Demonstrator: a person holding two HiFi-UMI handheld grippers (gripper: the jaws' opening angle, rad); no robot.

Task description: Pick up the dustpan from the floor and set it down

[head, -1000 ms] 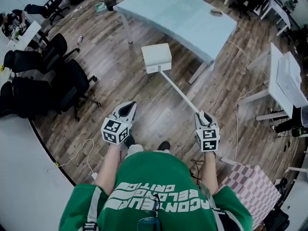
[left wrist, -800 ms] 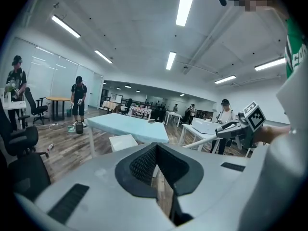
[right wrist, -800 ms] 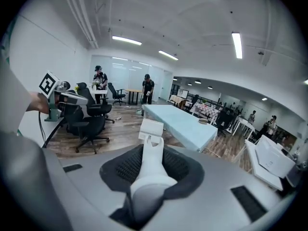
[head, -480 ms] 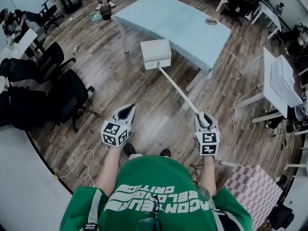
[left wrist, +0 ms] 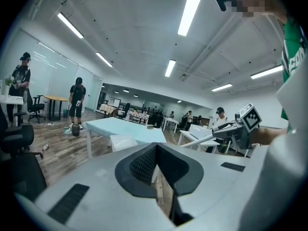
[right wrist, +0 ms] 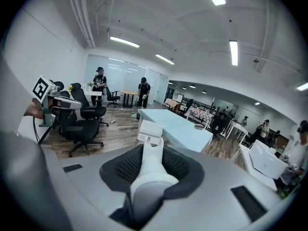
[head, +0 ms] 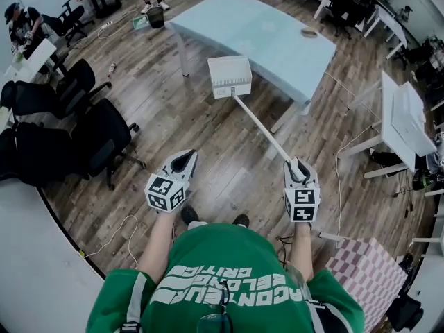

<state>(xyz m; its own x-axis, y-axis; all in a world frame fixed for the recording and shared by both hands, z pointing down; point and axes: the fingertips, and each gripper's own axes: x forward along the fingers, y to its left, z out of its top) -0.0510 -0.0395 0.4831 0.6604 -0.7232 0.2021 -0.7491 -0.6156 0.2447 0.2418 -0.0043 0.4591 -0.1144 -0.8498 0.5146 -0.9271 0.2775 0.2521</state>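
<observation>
A white dustpan (head: 230,76) with a long white handle (head: 263,127) hangs off the wooden floor, just in front of the light blue table (head: 277,44). My right gripper (head: 298,166) is shut on the near end of the handle. In the right gripper view the handle (right wrist: 153,160) runs out between the pads to the pan (right wrist: 150,130). My left gripper (head: 184,160) is at the left, apart from the dustpan, shut with nothing in it (left wrist: 155,165). The left gripper view shows the pan (left wrist: 122,142) and the right gripper (left wrist: 231,129) at its right.
Black office chairs (head: 90,127) crowd the left. White desks (head: 406,116) stand at the right, a pink checked box (head: 361,269) at the lower right. A white cable (head: 118,227) lies on the floor by my feet. People stand at the far left.
The right gripper has risen a little with the handle, and the pan has lifted slightly toward the table. The left gripper has drifted a little and stays shut.
</observation>
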